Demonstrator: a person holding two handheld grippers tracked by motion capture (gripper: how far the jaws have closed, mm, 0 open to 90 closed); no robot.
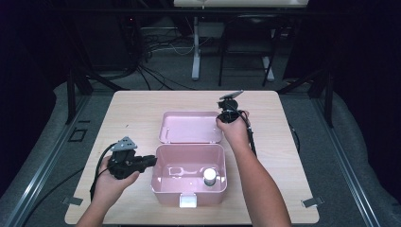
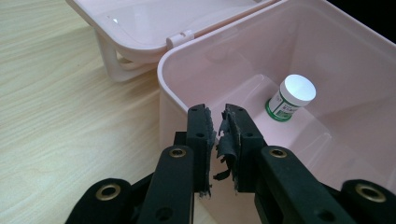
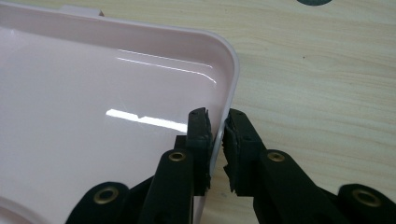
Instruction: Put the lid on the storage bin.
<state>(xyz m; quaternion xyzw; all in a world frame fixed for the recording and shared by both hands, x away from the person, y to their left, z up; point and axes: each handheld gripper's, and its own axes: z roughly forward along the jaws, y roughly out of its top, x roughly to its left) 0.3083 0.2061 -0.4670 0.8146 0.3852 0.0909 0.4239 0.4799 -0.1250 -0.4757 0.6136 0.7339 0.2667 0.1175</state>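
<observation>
Right gripper view: jaws clamp lid (image 3: 116, 116) rim; left gripper (image 2: 219, 135) nearly clenched, empty, at box's (image 1: 163, 187) 9 o'clock. Next: swing lid shut.

Box interior (image 1: 182, 165): mostly open; small jar (image 1: 209, 176) stood at right.
Behind box: blocked by laid-back lid (image 1: 189, 126).
Worktop (image 1: 132, 113) left: lay bare.

My pink box (image 1: 188, 187) and its lid (image 3: 93, 116) are shiny smooth plastic. My table (image 1: 137, 113) is pale wood, not shiny. My finger pads (image 2: 229, 140) are rough, torn black rubber.
</observation>
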